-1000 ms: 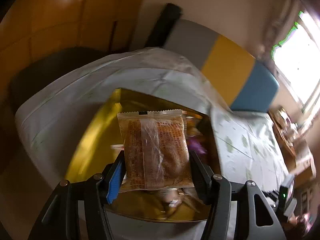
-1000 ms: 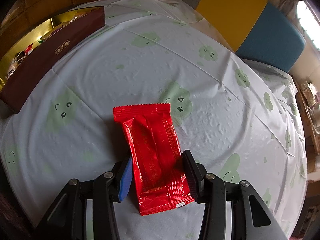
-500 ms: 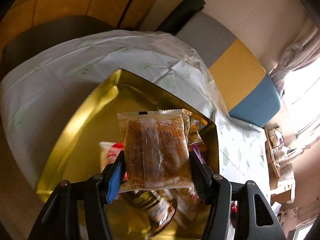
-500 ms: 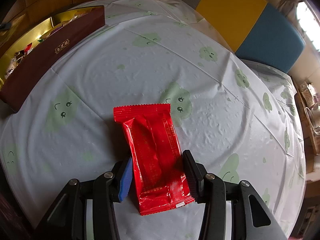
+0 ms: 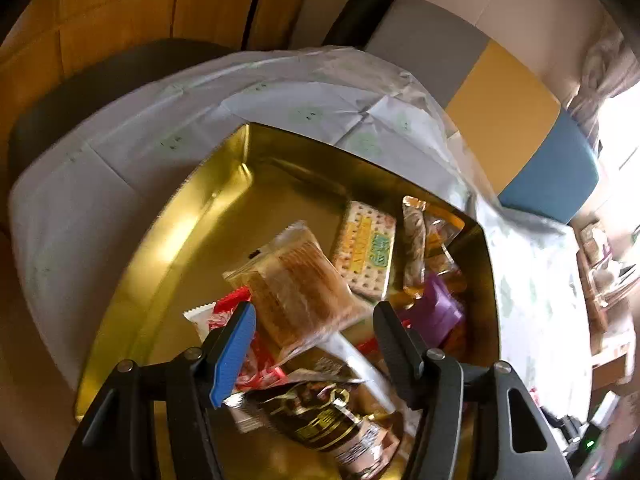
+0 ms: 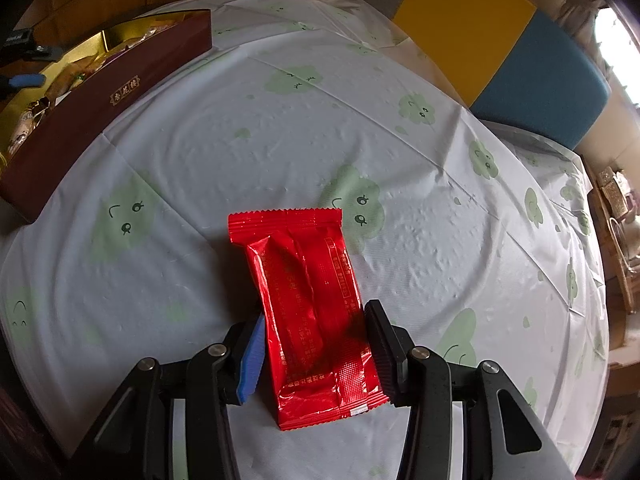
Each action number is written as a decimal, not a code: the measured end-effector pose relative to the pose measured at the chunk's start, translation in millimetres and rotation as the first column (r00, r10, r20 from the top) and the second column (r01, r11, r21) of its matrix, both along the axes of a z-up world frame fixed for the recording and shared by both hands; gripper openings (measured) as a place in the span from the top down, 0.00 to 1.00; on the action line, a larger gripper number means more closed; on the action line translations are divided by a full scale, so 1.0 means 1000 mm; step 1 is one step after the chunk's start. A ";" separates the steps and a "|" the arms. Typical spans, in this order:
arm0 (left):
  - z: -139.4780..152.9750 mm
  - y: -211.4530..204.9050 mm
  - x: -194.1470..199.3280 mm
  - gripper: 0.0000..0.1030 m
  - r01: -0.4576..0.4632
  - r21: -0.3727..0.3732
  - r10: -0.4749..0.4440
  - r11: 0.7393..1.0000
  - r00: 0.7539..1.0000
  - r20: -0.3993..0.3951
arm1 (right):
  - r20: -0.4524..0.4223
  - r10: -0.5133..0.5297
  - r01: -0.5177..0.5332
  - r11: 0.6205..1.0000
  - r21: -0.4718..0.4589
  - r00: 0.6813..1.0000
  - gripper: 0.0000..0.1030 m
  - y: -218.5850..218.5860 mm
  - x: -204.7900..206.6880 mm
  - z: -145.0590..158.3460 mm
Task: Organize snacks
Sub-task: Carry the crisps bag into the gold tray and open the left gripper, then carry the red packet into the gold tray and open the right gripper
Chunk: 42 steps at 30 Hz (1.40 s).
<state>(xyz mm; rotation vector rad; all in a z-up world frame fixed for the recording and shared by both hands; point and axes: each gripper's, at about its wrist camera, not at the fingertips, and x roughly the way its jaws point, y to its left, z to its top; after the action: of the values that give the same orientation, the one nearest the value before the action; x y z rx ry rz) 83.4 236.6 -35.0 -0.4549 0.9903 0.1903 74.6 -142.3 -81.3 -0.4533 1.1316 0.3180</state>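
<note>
A clear packet with a brown cake (image 5: pixel 296 292) hangs tilted over the open gold-lined box (image 5: pixel 168 248). Its lower part sits between the fingertips of my left gripper (image 5: pixel 314 312), whose pads touch its edges. Below it the box holds several snacks: a cracker packet (image 5: pixel 366 248), a purple packet (image 5: pixel 434 312), a dark packet (image 5: pixel 320 416). My right gripper (image 6: pixel 316 344) is shut on a red packet (image 6: pixel 308 304) lying flat on the flower-print tablecloth (image 6: pixel 280 140). In the right wrist view the box's maroon wall (image 6: pixel 120 92) runs along the far left.
A yellow and blue chair back (image 6: pixel 500 40) stands behind the round table. A dark chair (image 5: pixel 100 80) is at the table's far left edge. Cluttered shelves (image 6: pixel 616 200) are off to the right. Open cloth lies between the red packet and the box.
My left gripper has sunk closer over the box. The cake packet, upright between the pads before, now leans away and is twisted to the left. The right gripper and red packet have not moved.
</note>
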 end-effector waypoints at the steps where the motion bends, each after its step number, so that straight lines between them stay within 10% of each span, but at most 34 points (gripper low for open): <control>1: 0.001 -0.001 -0.002 0.40 0.003 0.010 -0.003 1.000 1.000 0.003 | 0.001 0.000 0.000 1.000 -0.001 1.000 0.54 0.001 0.000 0.000; 18: 0.036 -0.057 -0.051 0.40 0.100 0.213 -0.126 0.972 0.986 0.112 | 0.013 0.008 -0.008 1.000 -0.014 1.000 0.54 0.002 -0.002 0.001; 42: 0.032 -0.053 -0.082 0.40 0.121 0.201 -0.150 0.972 0.980 0.133 | -0.013 -0.041 0.041 0.999 0.015 0.999 0.55 -0.002 0.002 -0.001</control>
<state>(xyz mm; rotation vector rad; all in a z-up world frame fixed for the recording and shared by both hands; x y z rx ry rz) 1.8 183.6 -3.3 -0.2196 0.8445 0.1257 76.5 -144.1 -82.6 -0.4149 1.1487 0.2935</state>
